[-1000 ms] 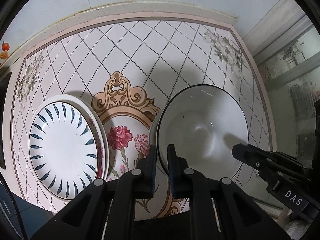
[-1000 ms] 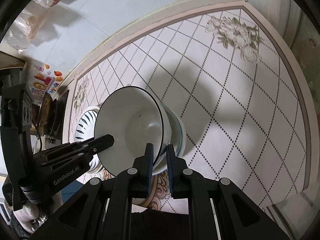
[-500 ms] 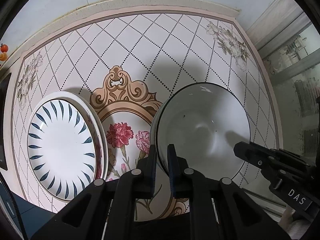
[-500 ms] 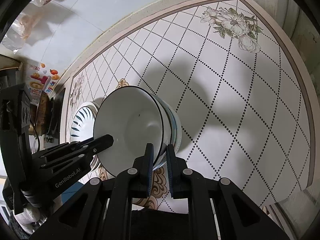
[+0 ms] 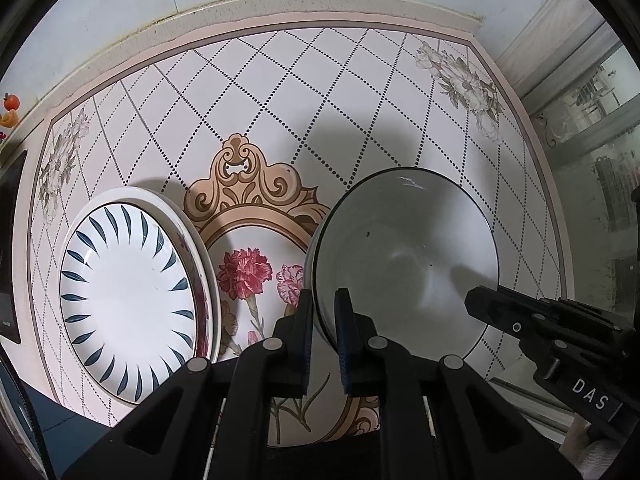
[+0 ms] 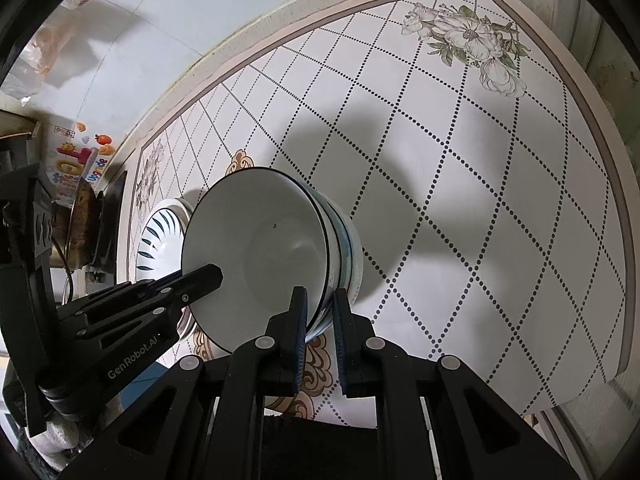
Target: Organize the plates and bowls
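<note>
A stack of white bowls with dark rims [image 5: 404, 256] is held over the patterned table. My left gripper [image 5: 323, 312] is shut on the stack's near left rim. My right gripper [image 6: 320, 312] is shut on the opposite rim; it shows in the left wrist view [image 5: 520, 316] at the right. The bowl stack [image 6: 260, 252] looks tilted in the right wrist view, with blue-patterned bowls beneath the top one. A stack of plates [image 5: 128, 296], topped by a white plate with dark blue leaf strokes, lies on the table at the left.
The table [image 5: 280, 92] has a tiled cloth with a floral medallion in the middle. A wall runs along its far edge. A window frame [image 5: 592, 120] stands to the right. Dark items and a colourful packet [image 6: 72, 168] sit beyond the table's left end.
Both grippers and the bowl stack have shifted slightly nearer and lower over the table. The grips on the rim are unchanged. The plates have not moved.
</note>
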The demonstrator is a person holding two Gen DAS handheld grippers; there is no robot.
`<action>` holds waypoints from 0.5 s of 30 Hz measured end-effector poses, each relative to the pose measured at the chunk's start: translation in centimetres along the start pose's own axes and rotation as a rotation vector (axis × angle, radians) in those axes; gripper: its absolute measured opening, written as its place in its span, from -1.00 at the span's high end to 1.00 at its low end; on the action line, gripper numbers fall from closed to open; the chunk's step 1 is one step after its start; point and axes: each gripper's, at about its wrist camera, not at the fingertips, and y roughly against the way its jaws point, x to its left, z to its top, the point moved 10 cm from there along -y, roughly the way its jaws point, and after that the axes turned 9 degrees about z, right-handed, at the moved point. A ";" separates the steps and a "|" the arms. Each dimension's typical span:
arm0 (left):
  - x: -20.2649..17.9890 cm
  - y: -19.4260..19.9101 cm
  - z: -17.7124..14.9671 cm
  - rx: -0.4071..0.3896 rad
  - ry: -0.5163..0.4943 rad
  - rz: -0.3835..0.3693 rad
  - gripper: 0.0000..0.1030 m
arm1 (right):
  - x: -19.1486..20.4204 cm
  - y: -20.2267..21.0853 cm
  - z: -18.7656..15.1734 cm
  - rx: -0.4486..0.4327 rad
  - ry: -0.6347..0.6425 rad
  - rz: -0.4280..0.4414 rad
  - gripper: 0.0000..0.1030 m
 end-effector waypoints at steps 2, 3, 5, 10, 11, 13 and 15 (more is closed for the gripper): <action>0.0 0.0 0.0 -0.001 -0.001 0.004 0.83 | -0.1 0.0 0.1 0.003 -0.001 0.000 0.72; 0.0 0.0 0.0 -0.001 -0.001 0.006 0.82 | -0.1 0.0 0.1 0.005 -0.004 -0.001 0.71; 0.0 0.0 0.0 0.001 0.000 0.008 0.82 | -0.1 -0.1 0.1 0.010 -0.001 -0.008 0.70; 0.3 0.7 -0.2 -0.001 -0.005 0.032 0.79 | 0.3 0.4 0.2 0.001 0.012 -0.039 0.70; 0.4 1.0 -0.3 -0.004 -0.006 0.034 0.79 | 0.4 0.7 0.3 -0.003 0.017 -0.049 0.70; 0.7 1.8 -0.4 -0.010 -0.008 0.032 0.76 | 0.6 1.3 0.3 -0.013 0.030 -0.073 0.70; 1.0 3.0 -0.5 -0.031 -0.011 0.037 0.72 | 0.6 2.1 0.4 -0.021 0.039 -0.101 0.61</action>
